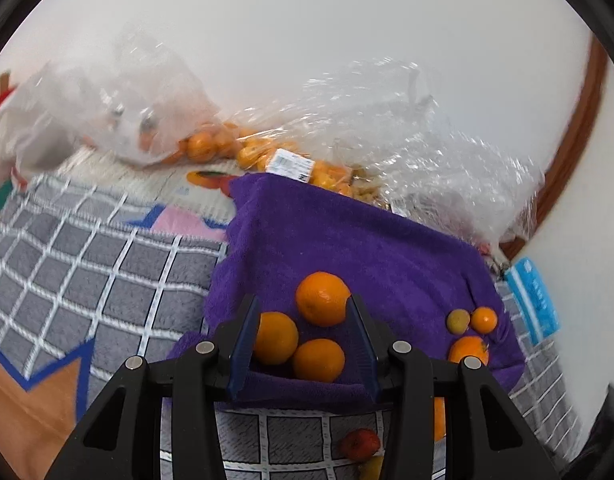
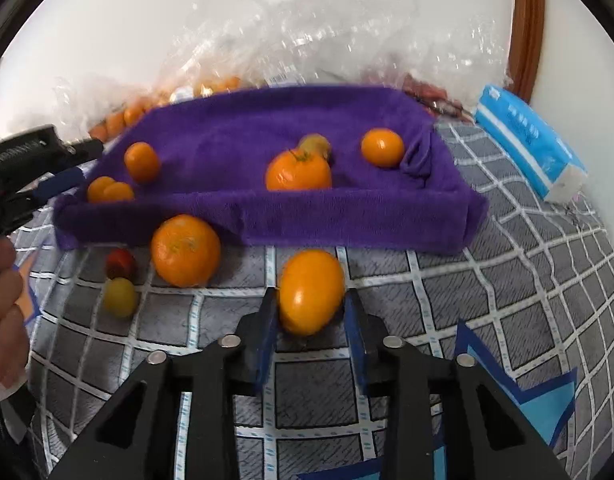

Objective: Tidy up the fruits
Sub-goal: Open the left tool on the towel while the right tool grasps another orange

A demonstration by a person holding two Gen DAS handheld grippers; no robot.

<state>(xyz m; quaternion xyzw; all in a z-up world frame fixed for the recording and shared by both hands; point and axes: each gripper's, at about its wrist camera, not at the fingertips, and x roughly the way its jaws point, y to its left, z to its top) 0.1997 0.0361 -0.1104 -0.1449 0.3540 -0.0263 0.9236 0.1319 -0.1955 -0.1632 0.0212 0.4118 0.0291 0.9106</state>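
A purple towel (image 1: 347, 240) (image 2: 275, 128) lies on a grey checked blanket. My left gripper (image 1: 303, 316) is open above three oranges (image 1: 322, 298) at the towel's near edge, touching none. Further right on the towel lie a small orange (image 1: 484, 319), a yellowish fruit (image 1: 457, 321) and a stemmed orange tomato (image 1: 469, 350). My right gripper (image 2: 311, 304) is shut on an oval orange fruit (image 2: 310, 290) just above the blanket, in front of the towel. A large orange (image 2: 186, 250), a small red fruit (image 2: 120, 263) and a small yellow fruit (image 2: 120, 297) lie on the blanket.
Clear plastic bags (image 1: 407, 132) holding more oranges sit behind the towel by the white wall. A blue tissue pack (image 2: 531, 142) lies at the right. The left gripper and the hand holding it (image 2: 3, 300) show at the left of the right wrist view.
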